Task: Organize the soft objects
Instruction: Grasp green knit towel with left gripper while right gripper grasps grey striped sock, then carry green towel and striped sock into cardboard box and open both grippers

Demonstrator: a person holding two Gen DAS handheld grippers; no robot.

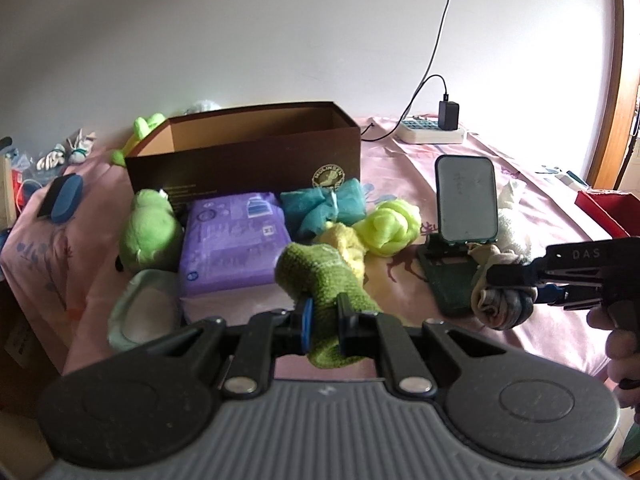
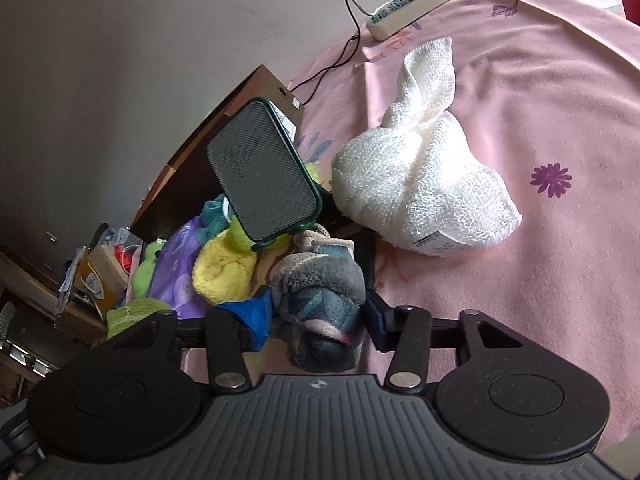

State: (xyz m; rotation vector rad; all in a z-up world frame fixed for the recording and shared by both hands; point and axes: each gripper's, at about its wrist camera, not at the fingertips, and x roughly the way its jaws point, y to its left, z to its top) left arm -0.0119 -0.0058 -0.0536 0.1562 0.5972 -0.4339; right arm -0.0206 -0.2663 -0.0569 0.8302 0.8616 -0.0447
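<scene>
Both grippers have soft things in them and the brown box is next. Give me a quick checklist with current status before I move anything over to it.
1. Left gripper clamped on the green knitted cloth: ok, jaws shut on it.
2. Right gripper holding the grey-blue sock bundle: cannot tell; the bundle sits between the jaws, but firm pad contact is not clear.
3. Brown box open at the top: ok, no lid on it.
4. Room in the box: cannot tell; only the upper inner walls show.
5. Phone on its stand away from the right gripper's path: not ok, it stands right beside the bundle.
6. White towel free to pick later: ok, lying alone on the pink sheet.
</scene>
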